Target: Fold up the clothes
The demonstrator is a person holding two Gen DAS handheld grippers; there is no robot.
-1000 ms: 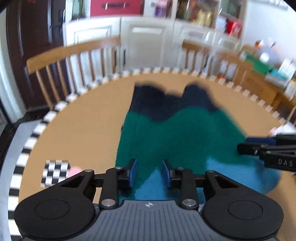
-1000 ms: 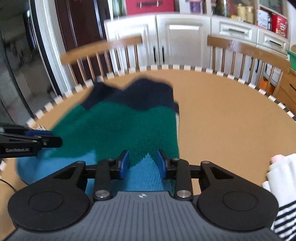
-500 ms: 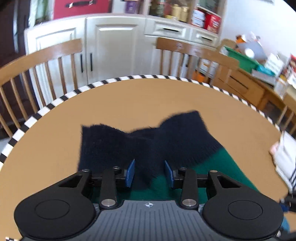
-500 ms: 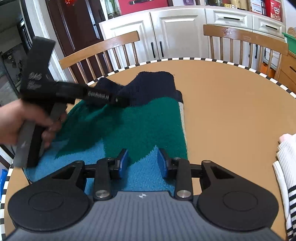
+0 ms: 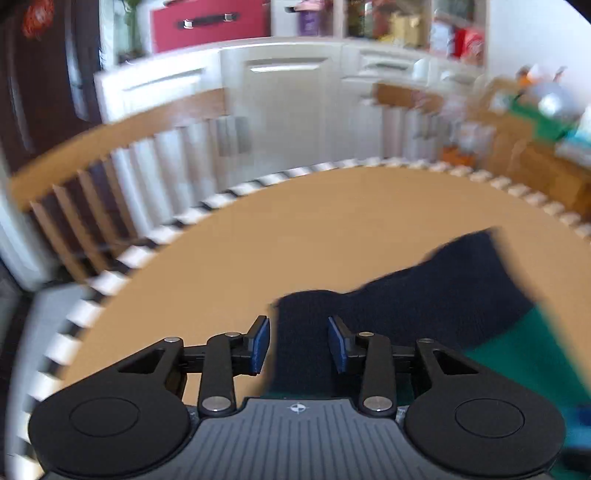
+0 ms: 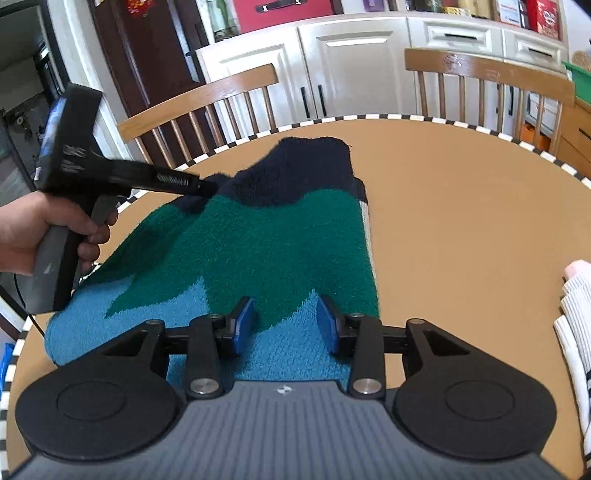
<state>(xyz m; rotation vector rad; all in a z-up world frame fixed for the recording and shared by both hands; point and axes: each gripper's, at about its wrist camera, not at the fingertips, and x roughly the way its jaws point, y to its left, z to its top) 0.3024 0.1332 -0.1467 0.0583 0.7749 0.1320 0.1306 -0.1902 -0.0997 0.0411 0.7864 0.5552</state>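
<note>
A knitted garment in bands of navy, dark green and light blue (image 6: 266, 243) lies flat on the round tan table with a black-and-white checked rim (image 6: 461, 229). In the right wrist view it runs from its light blue end at 6 o'clock up to its navy end at 12 o'clock, near the far rim.

The right gripper (image 6: 285, 322) hovers over the light blue end, its blue pads apart with cloth showing between them; they press on nothing. The left gripper (image 6: 212, 187), held by a hand (image 6: 33, 230) at 9 o'clock, reaches in to the navy band's left corner. In the blurred left wrist view its blue pads (image 5: 260, 343) stand partly open either side of the navy edge (image 5: 388, 302), not pinching it.

At 3 o'clock, at the table's edge, lies a white ribbed cloth with dark stripes (image 6: 576, 325), well apart from the knit. Two wooden spindle-back chairs (image 6: 207, 110) stand beyond the far rim, white cupboards (image 6: 347, 62) behind them. Shelves above hold blurred jars and boxes (image 5: 406, 22); at 2 o'clock a green bin (image 5: 532, 114) holds things too blurred to name.
</note>
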